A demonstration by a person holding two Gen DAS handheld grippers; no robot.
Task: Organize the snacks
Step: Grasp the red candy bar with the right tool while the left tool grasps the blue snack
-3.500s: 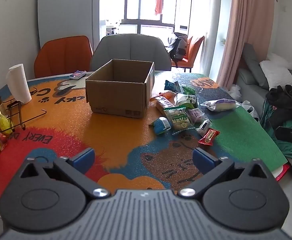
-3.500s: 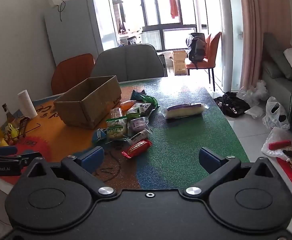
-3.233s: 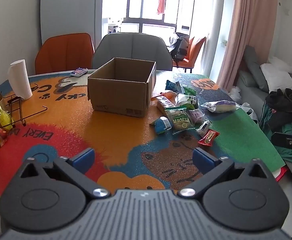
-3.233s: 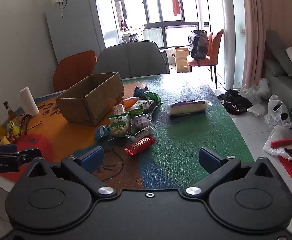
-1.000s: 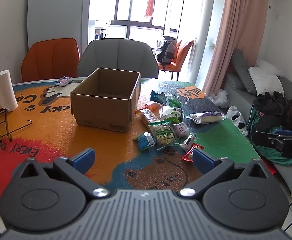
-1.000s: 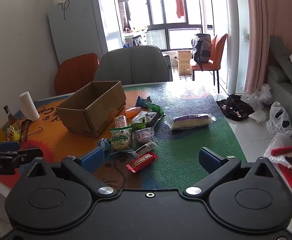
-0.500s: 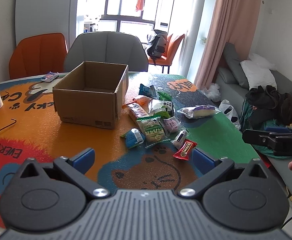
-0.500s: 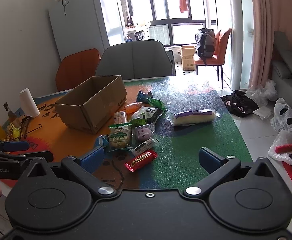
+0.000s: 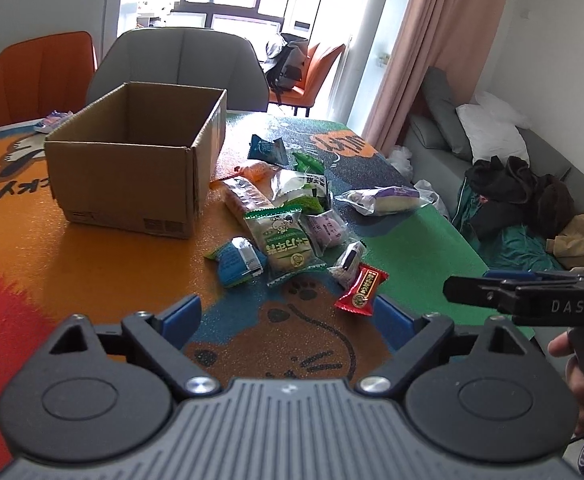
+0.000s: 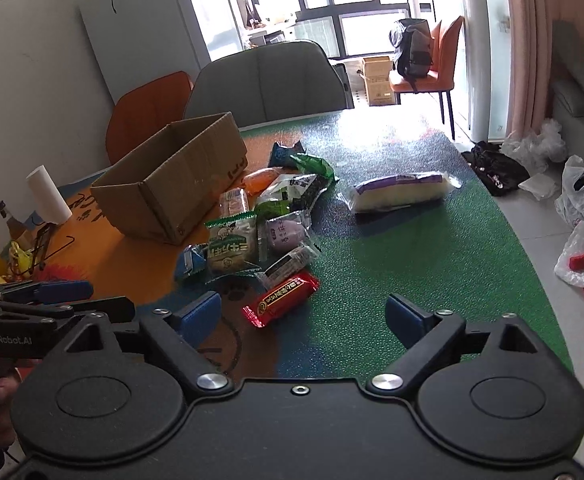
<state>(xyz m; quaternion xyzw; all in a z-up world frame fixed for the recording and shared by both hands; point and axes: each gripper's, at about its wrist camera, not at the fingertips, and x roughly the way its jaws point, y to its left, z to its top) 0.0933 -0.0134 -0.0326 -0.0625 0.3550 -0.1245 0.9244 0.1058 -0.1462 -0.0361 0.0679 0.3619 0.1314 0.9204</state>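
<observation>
An open, empty cardboard box [image 9: 131,160] [image 10: 171,184] stands on the colourful table mat. To its right lies a pile of snack packets: a green one [image 9: 283,240] [image 10: 229,246], a blue one [image 9: 235,260], a red one [image 9: 362,290] [image 10: 279,300] nearest me, and a long purple-and-white bread pack [image 9: 384,200] [image 10: 400,192] lying apart. My left gripper [image 9: 287,316] hovers over the mat before the pile, its jaws closing with nothing between them. My right gripper [image 10: 304,314] hangs just short of the red packet, jaws closing, pads touching nothing.
A grey chair [image 9: 179,60] and an orange chair [image 9: 35,76] stand behind the table. A paper towel roll [image 10: 49,194] and a wire rack [image 10: 47,240] sit at the left. A sofa with clothes [image 9: 512,184] and plastic bags [image 10: 580,200] are to the right.
Both grippers have come forward and down toward the snack pile, which now looks larger. The jaws of both have narrowed a little. No packet has moved.
</observation>
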